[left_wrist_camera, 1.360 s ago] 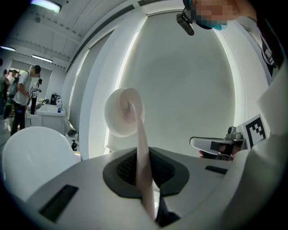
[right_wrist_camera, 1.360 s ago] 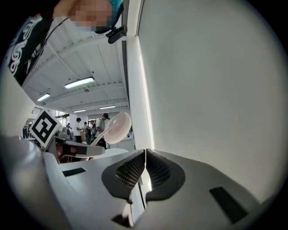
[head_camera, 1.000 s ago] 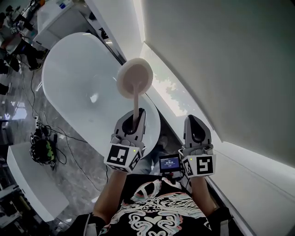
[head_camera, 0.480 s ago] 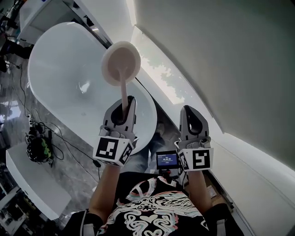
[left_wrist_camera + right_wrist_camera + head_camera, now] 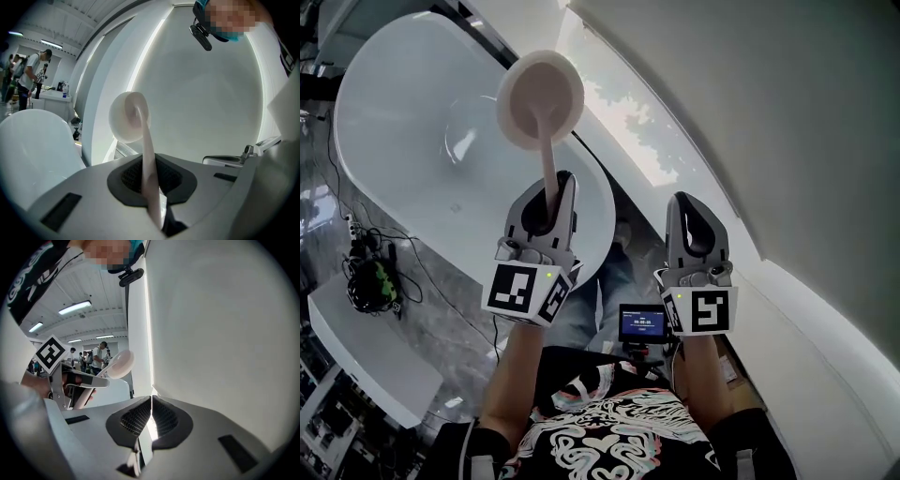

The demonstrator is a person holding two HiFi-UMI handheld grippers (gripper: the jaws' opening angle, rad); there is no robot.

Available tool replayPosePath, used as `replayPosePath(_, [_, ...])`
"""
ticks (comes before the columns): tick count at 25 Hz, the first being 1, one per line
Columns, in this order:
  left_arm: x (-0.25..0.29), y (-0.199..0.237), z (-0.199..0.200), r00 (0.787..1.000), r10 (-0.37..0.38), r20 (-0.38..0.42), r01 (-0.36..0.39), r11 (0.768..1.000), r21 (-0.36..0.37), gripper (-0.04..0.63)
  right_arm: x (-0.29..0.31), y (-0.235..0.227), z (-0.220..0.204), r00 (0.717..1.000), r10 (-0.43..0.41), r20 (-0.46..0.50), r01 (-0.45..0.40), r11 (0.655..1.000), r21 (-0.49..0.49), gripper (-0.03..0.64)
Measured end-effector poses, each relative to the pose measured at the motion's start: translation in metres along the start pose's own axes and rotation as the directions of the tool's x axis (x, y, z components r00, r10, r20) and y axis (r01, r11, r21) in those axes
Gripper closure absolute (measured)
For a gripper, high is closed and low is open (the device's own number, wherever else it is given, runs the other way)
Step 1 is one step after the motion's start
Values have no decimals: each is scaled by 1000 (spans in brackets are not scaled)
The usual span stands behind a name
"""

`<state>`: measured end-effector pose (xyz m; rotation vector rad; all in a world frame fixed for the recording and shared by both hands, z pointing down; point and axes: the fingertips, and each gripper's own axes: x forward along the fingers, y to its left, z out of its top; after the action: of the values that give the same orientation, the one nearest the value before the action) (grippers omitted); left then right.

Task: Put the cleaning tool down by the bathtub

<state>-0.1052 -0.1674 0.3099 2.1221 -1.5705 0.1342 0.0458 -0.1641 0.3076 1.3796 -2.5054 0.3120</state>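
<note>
The cleaning tool [image 5: 539, 98] is a pale pink round pad on a long handle. My left gripper [image 5: 553, 192] is shut on that handle and holds the pad up over the near end of the white bathtub [image 5: 403, 141]. In the left gripper view the handle [image 5: 149, 168] runs up between the jaws to the pad [image 5: 129, 117], with the tub [image 5: 33, 150] at the left. My right gripper [image 5: 691, 214] hangs beside it, to the right of the tub, its jaws [image 5: 151, 413] shut on nothing. The right gripper view also catches the left gripper [image 5: 70, 380] and the pad [image 5: 119, 364].
A plain white wall [image 5: 787, 141] fills the right side, with a bright strip [image 5: 619, 122] along its foot behind the tub. A tangle of cables [image 5: 375, 281] and a white bench [image 5: 356, 352] lie on the grey floor at left. A small screen [image 5: 642, 323] sits at my waist. People [image 5: 30, 70] stand far off.
My left gripper has carried the tool a little left and further out over the tub's near end. The right gripper has barely shifted. Both grips are unchanged.
</note>
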Motion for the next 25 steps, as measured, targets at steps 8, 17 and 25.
replayPosePath(8, [29,9,-35,1000,4,-26,-4,1000,-20,561,18,-13,-49,999,15,-40,-15,1000,17,591])
replayPosePath(17, [59,25,-97,997,14,-76,-18,998,-52,561,43,-15,-119,995,33,-94,-32,999,11,591])
replayPosePath(25, [79,44,-151,992,51,-115,-62,994,-93,561,58,-21,-166,989,59,-136,-57,998,16,591])
